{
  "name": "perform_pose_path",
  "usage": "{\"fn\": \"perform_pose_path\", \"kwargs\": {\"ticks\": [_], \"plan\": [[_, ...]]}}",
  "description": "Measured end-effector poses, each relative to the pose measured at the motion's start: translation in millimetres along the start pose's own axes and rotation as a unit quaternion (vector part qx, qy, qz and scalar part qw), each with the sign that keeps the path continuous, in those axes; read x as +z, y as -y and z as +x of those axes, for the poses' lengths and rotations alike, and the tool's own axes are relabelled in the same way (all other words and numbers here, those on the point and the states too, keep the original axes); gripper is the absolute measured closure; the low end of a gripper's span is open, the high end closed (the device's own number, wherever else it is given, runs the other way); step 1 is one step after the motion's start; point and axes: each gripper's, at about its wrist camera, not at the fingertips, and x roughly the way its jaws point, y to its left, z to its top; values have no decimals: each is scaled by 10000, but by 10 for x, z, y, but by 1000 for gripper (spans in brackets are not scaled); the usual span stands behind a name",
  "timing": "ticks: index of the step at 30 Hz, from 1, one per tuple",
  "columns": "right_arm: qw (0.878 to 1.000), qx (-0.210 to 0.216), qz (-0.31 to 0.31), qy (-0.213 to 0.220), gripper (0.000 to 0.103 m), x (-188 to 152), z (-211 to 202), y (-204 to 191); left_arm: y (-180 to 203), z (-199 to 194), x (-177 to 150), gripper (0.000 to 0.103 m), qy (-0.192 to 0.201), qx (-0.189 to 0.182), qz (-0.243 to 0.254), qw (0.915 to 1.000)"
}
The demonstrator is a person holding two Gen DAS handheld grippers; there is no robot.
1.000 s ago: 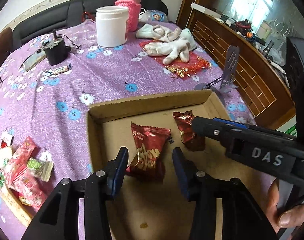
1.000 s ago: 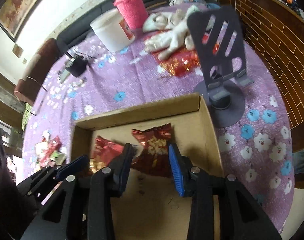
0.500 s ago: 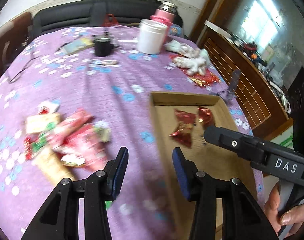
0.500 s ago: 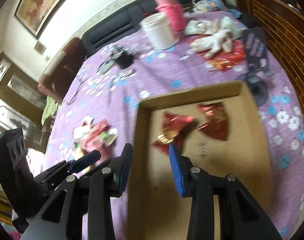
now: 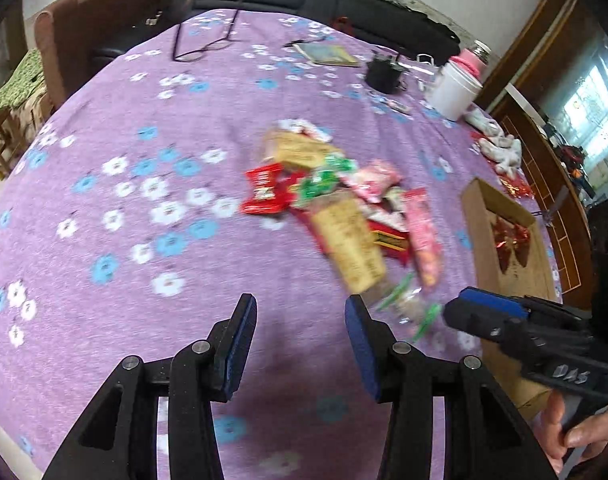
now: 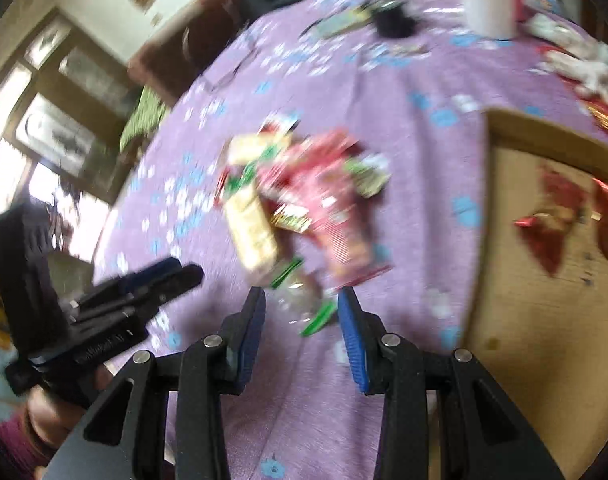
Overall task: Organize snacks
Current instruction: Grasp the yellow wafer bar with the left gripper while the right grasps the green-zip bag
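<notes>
A: What's under your left claw?

B: Its jaws gape wide over flowered purple cloth on the table, holding nothing.

A: And the snacks?

B: Your crinkly snack pile, red, green and tan wrappers, lies mid-table. Your right claw is also wide and empty, a clear green-edged packet just ahead. Two shiny red packets sit in the cardboard tray at right.
</notes>
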Motion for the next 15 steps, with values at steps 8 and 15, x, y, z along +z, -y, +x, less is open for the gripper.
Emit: {"fn": "perform_pose_path", "kwargs": {"ticks": [8, 15], "plan": [[9946, -595, -746, -406, 66, 44, 416, -172, -221, -87, -17, 54, 18, -45, -18, 10000], [9909, -837, -1003, -335, 77, -48, 392, -312, -169, -44, 82, 54, -48, -179, 56, 9998]]}}
